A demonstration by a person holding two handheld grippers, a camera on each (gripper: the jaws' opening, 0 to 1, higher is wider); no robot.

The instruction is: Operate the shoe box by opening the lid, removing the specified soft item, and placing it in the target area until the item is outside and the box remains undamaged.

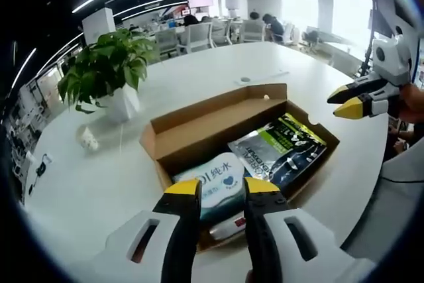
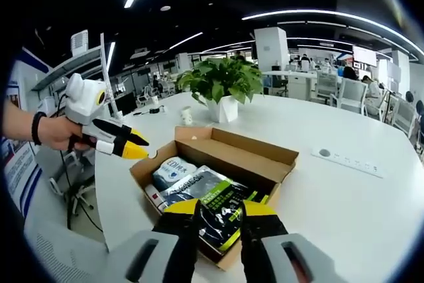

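An open cardboard shoe box (image 1: 150, 145) lies on the white table, its lid (image 1: 218, 105) folded back on the far side. Inside are a white and blue soft tissue pack (image 1: 213, 175), a dark green and black pouch (image 1: 286, 147) and a red and white item underneath. My left gripper (image 1: 222, 187) hovers open over the box's near edge, above the tissue pack. My right gripper (image 1: 352, 101) floats at the box's right end. In the right gripper view, the right gripper (image 2: 221, 209) is open above the pouch (image 2: 213, 197), and the left gripper (image 2: 127, 144) hangs beside the box (image 2: 142, 168) near the tissue pack (image 2: 171, 170).
A potted plant (image 1: 106, 64) in a white pot and a small paper cup (image 1: 87, 138) stand on the table beyond the box. A socket strip (image 2: 348, 160) is set into the tabletop. A hand (image 2: 56, 130) holds the left gripper. Office chairs and desks stand behind.
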